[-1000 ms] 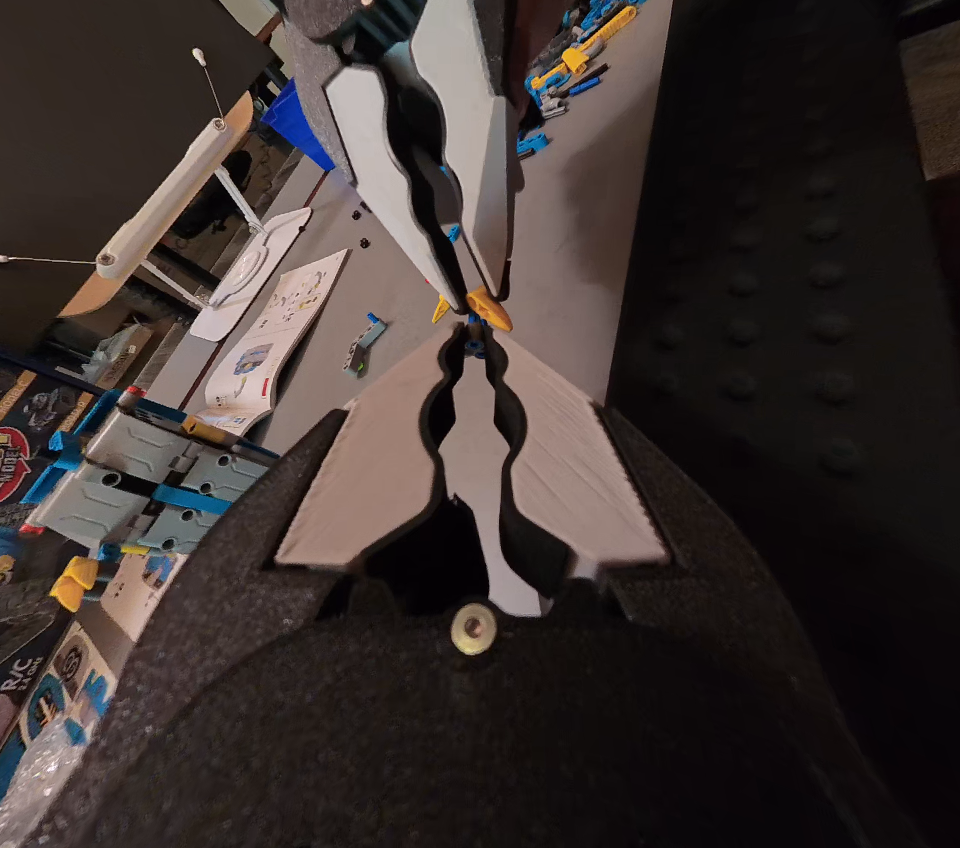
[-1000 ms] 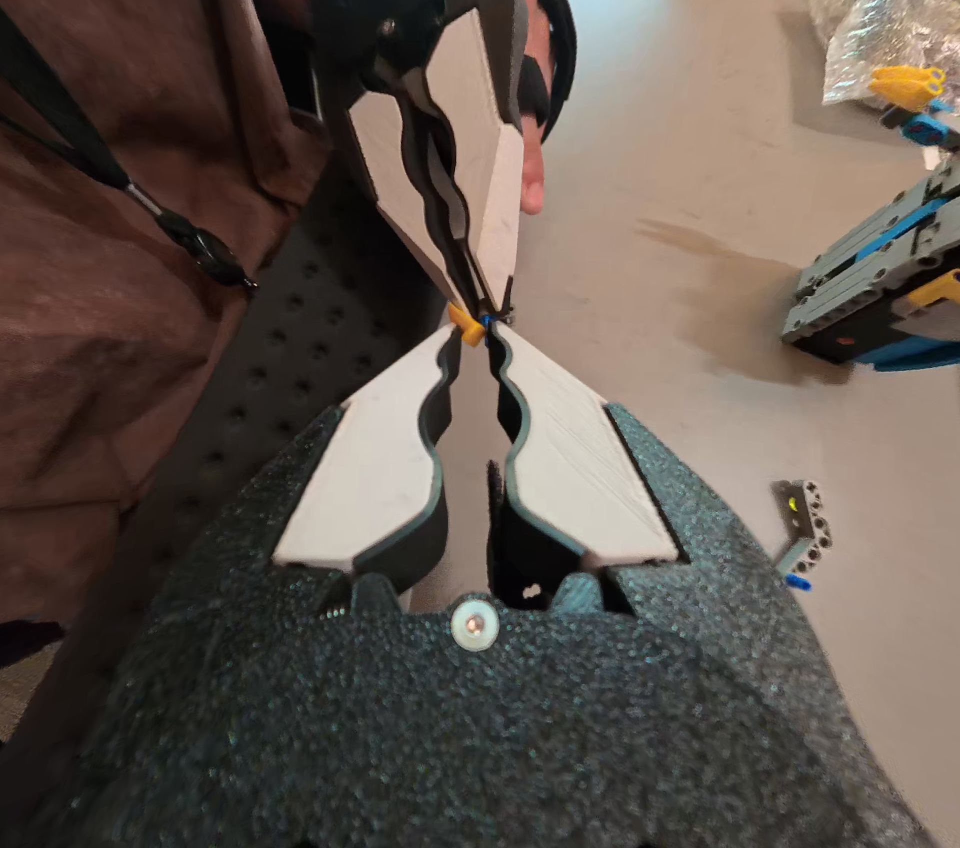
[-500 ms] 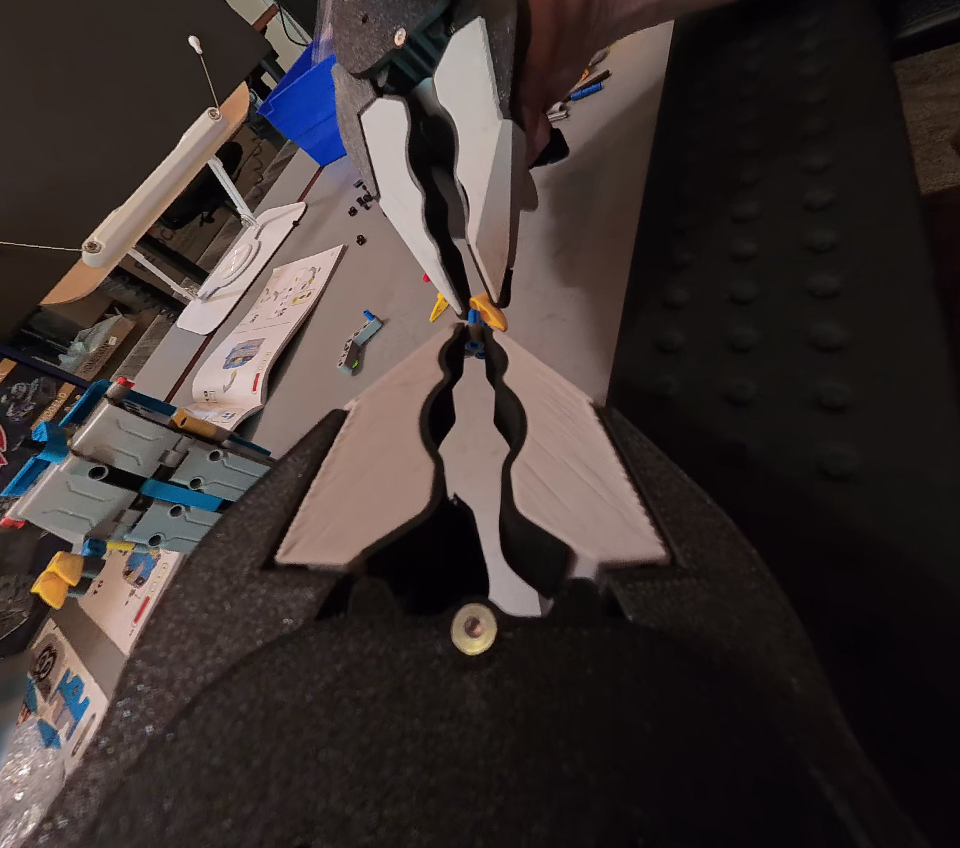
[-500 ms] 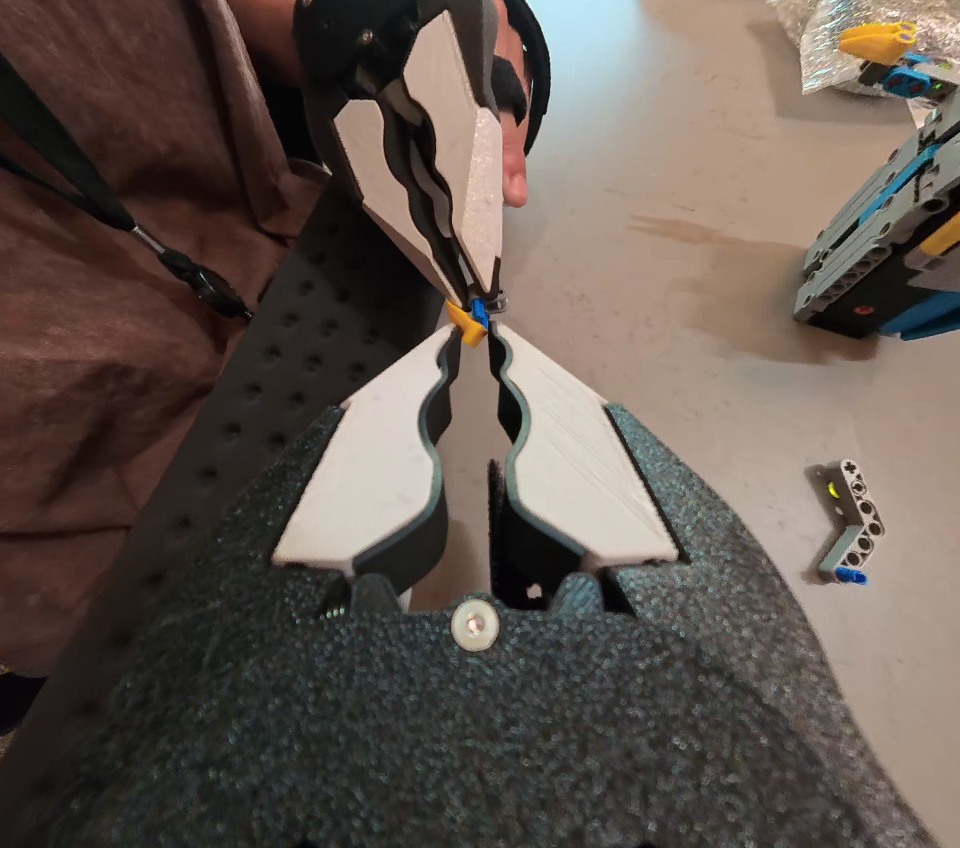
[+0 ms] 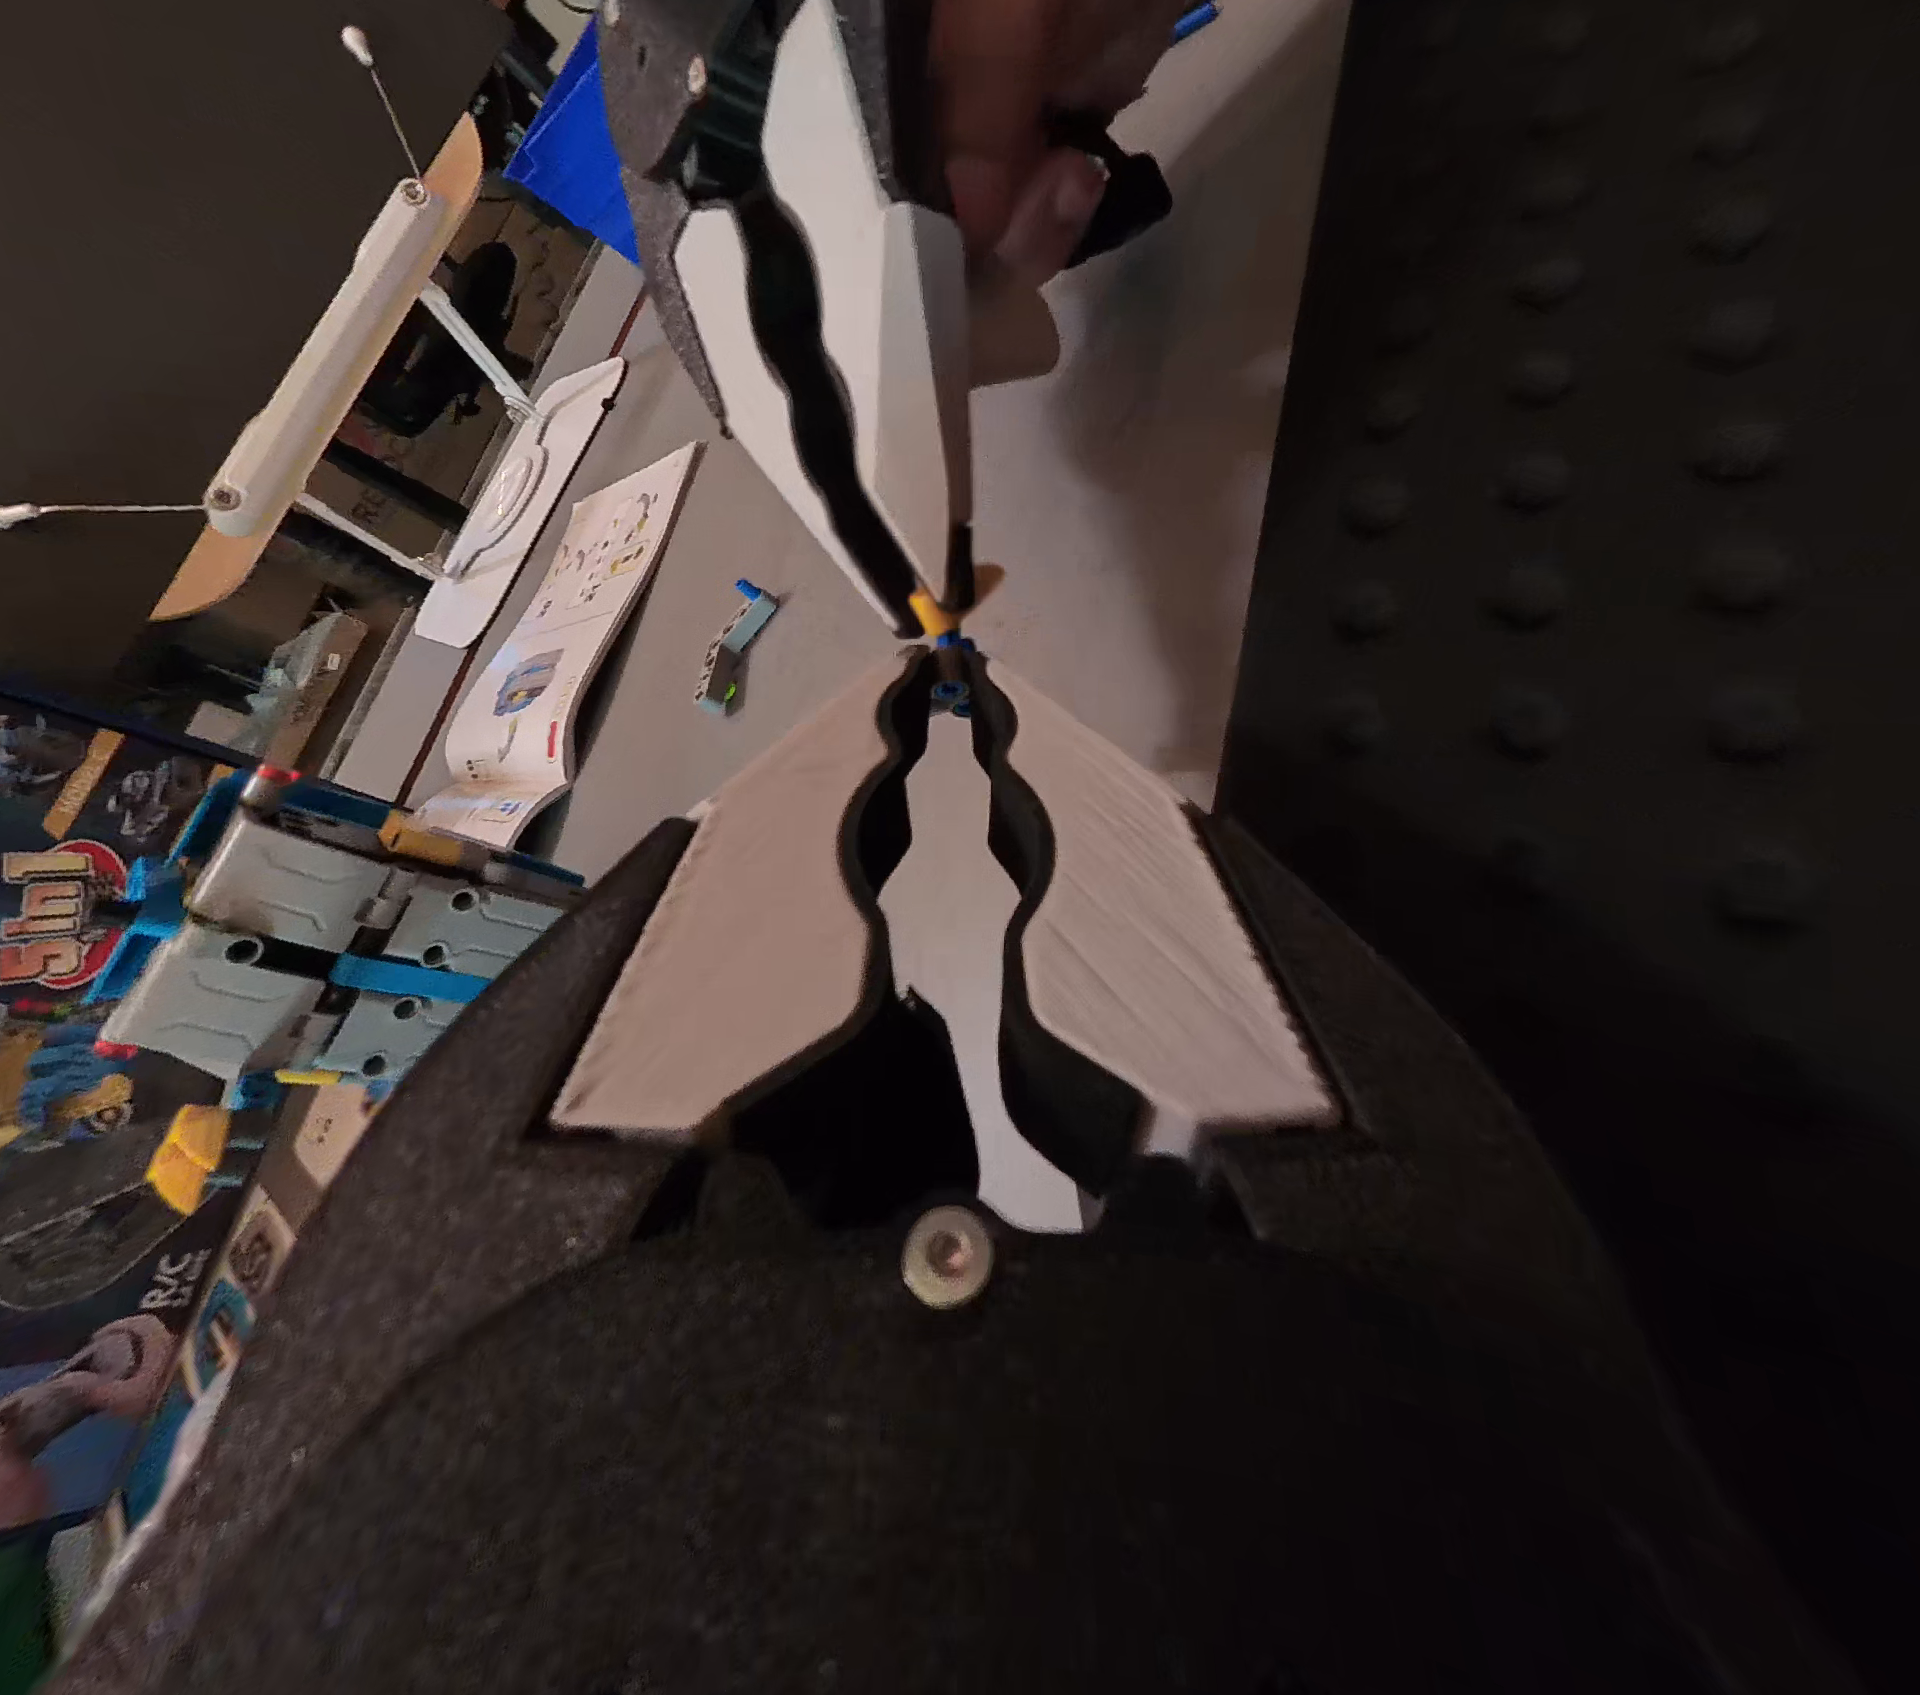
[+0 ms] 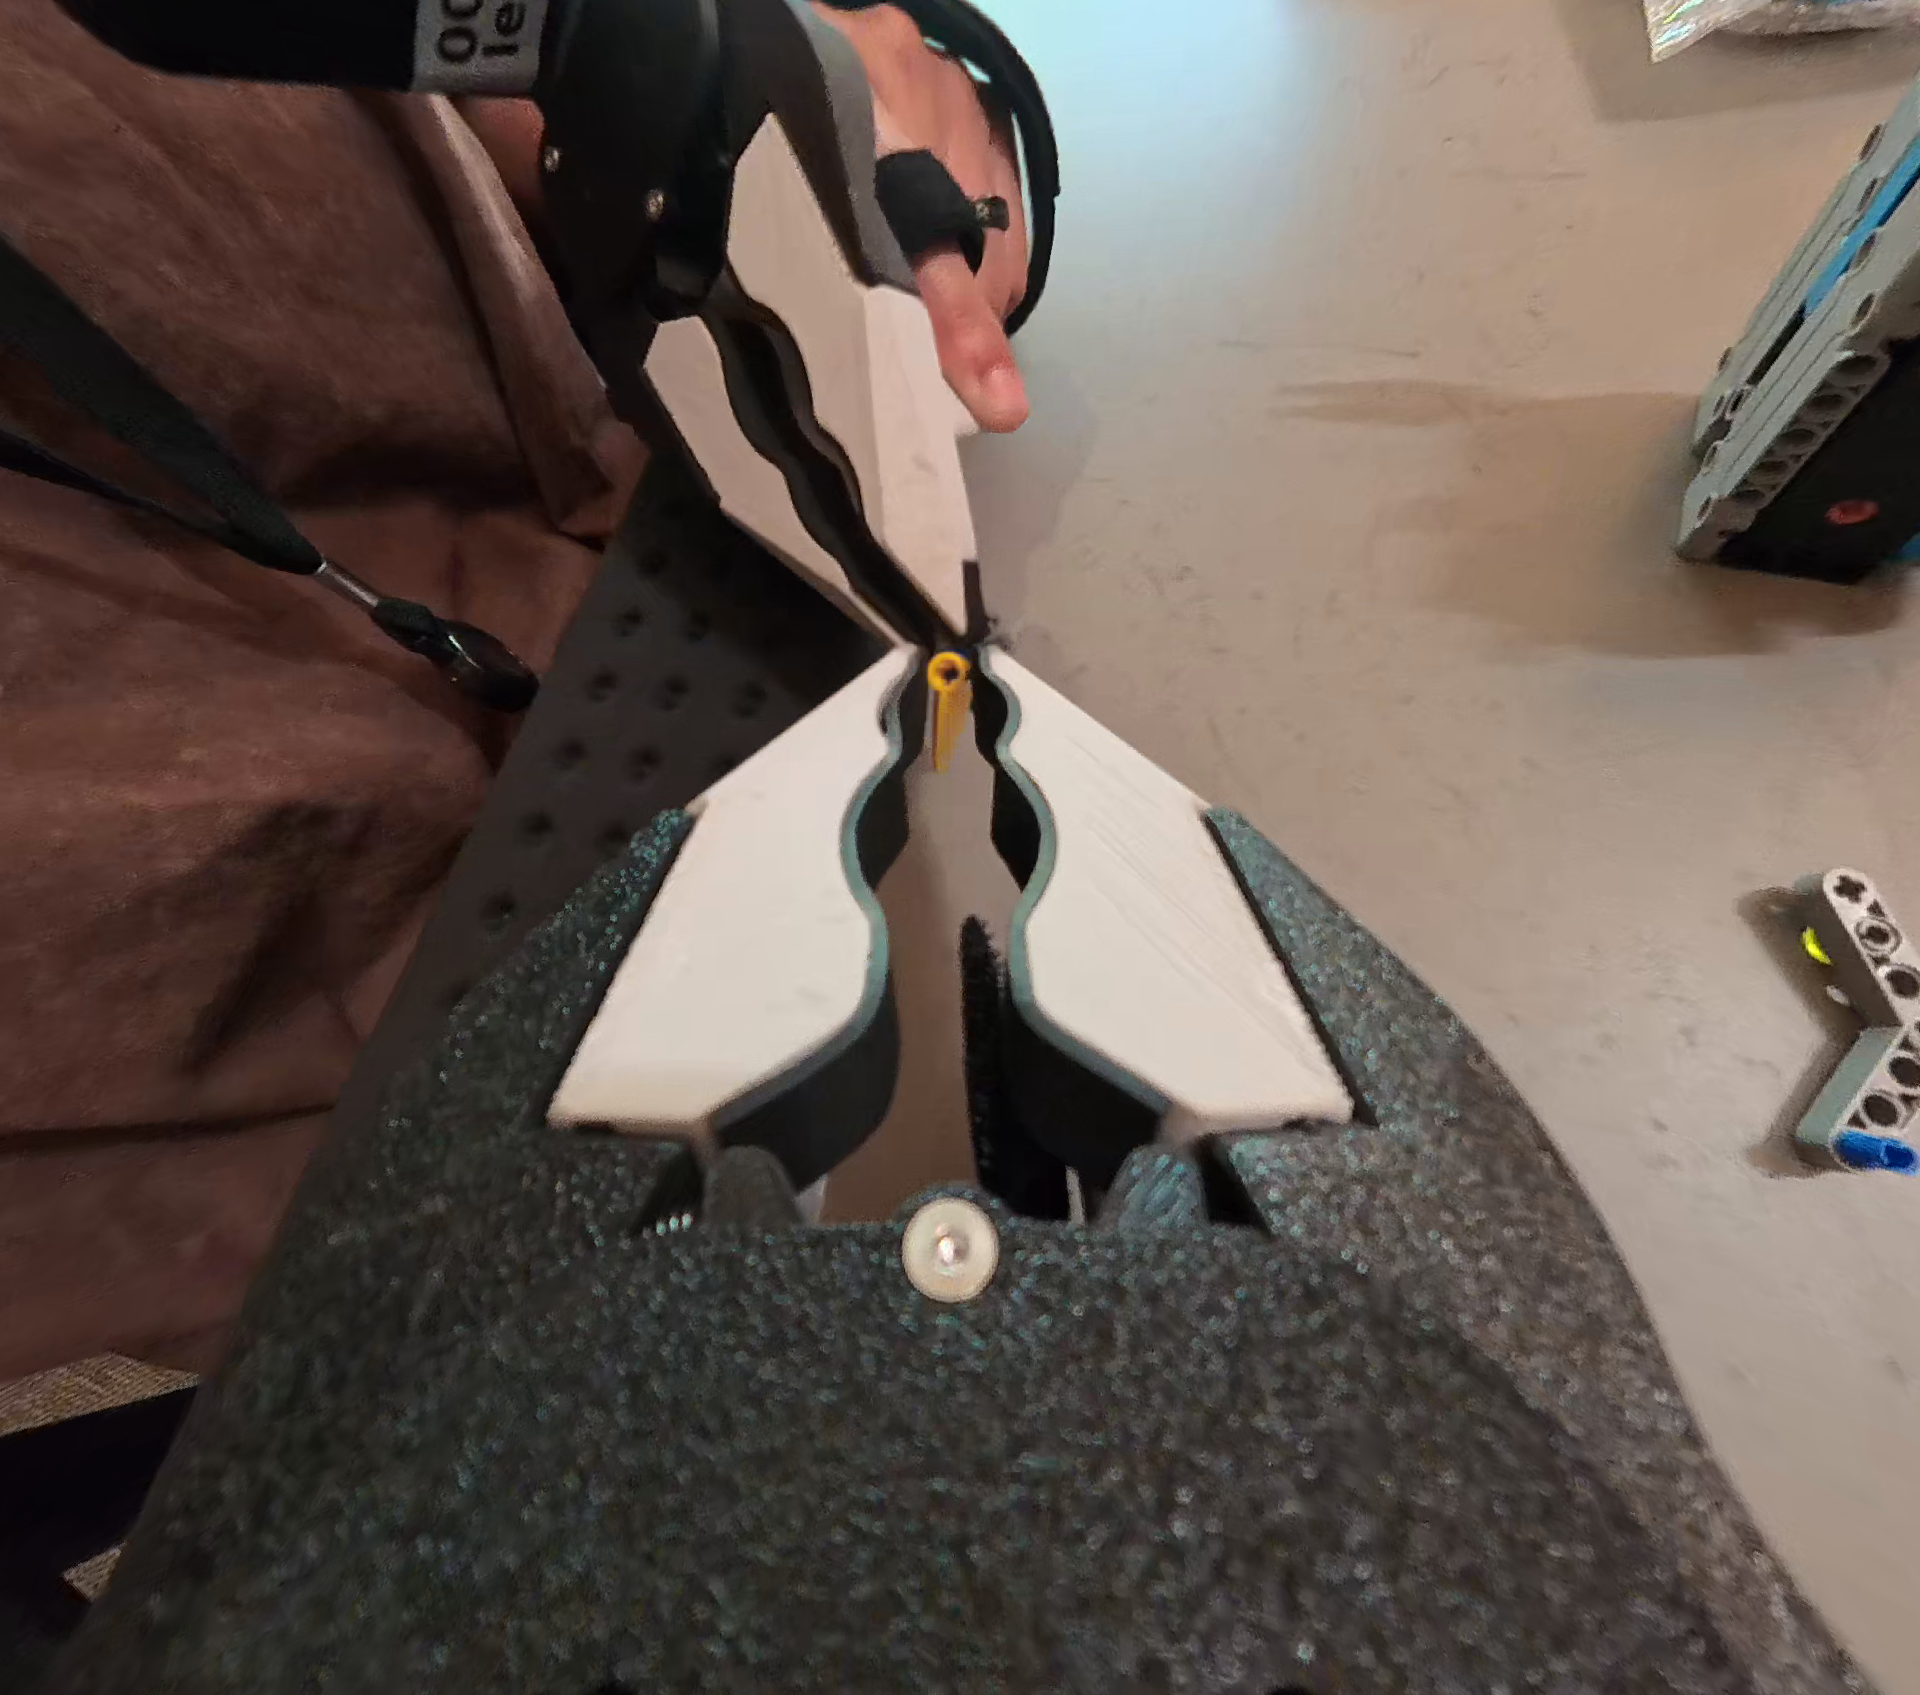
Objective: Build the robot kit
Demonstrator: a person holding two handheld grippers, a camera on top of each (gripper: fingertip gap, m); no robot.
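Yellow plastic, a small connector piece [image 6: 948,707], is pinched at the tips of the right gripper [image 6: 951,671], its long axis lying back along the fingers. Tip to tip beyond it, the left gripper [image 5: 943,671] is closed on a blue pin [image 5: 950,689]. Farther beyond the yellow piece, a grey block model [image 6: 1813,440] rests on the table [image 6: 1351,295].
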